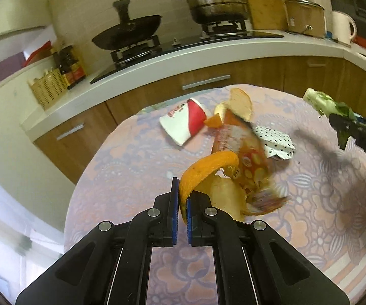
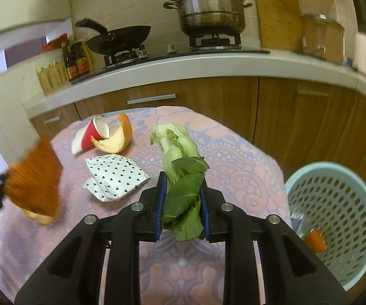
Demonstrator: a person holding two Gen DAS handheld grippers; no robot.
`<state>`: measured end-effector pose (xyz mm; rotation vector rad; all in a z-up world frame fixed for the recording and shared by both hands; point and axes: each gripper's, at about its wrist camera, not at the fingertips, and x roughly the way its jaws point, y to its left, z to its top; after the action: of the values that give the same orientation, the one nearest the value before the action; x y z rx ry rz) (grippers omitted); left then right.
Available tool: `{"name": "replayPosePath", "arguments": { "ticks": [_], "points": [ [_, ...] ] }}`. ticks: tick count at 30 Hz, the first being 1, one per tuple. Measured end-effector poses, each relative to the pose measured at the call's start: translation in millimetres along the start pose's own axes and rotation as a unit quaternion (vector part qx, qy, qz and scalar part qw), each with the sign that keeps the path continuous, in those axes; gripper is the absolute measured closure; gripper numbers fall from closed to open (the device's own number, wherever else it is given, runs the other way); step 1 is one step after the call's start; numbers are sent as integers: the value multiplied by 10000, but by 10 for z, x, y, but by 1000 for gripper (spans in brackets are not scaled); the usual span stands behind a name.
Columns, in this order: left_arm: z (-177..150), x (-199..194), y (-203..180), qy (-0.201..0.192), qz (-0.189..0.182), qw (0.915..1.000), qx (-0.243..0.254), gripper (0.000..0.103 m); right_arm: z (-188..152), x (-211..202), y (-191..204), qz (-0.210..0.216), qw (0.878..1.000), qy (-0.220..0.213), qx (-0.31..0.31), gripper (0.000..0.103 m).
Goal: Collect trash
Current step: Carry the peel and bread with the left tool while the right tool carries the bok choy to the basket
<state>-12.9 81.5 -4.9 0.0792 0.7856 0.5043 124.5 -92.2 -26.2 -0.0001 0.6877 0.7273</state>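
Observation:
My left gripper [image 1: 181, 200] is shut on an orange peel [image 1: 203, 170] and holds it above the patterned table; the same peel shows blurred at the left in the right wrist view [image 2: 34, 183]. My right gripper [image 2: 183, 200] is shut on a bok choy [image 2: 180, 157], lifted over the table; it also shows at the right edge of the left wrist view [image 1: 322, 103]. On the table lie a red and white paper cup [image 2: 89, 133], another orange peel [image 2: 117, 139], a dotted wrapper [image 2: 114, 175] and an orange snack bag [image 1: 244, 152].
A pale blue perforated basket [image 2: 335, 203] stands to the right of the table, with an orange scrap inside. Behind the table runs a kitchen counter [image 2: 183, 68] with a wok, a steamer pot, bottles, and wooden cabinets below.

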Motion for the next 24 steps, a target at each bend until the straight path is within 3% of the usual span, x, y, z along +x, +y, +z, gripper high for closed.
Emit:
{"name": "replayPosePath", "arguments": {
  "ticks": [6,11,19,24],
  "points": [
    [-23,82,190,107,-192,9985,-511,100,21,-195,-36,-85,9998,-192,-35,82],
    [12,-14,278,-183,-821,9915,-997,100,24,-315,-64,-182,9992,-314,-136,82],
    [308,-391,168,-938,-1007,9831,-1209,100,51,-507,-330,-305,9984,-470,63,82],
    [549,-366,-73,-934,-1367,9802,-1090,100,43,-614,-598,-344,9976,-517,302,82]
  ]
}}
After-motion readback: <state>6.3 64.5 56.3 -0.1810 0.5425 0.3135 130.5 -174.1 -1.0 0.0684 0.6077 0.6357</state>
